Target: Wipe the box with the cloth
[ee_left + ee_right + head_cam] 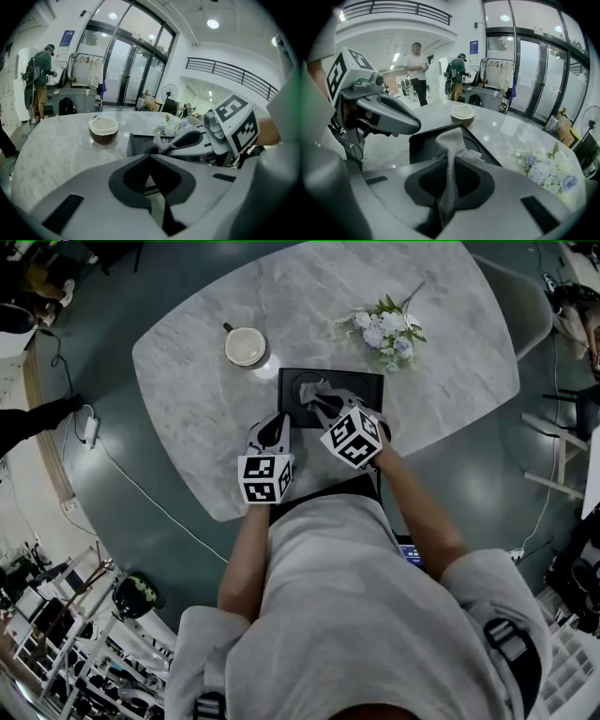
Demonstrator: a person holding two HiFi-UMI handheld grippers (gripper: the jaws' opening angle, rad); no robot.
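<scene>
Both forearms stretched forward over the table, right gripper angled in over the box – jaws clamped on the cloth trailing onto it, left gripper just beside, at the box's near-left corner – jaws together, empty

The cloth is a knobbly woven fabric, the box smooth and dark, the table polished marble.

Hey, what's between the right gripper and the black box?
The grey cloth: the right gripper pinches it and it runs forward over the box, seen in the right gripper view.
</scene>
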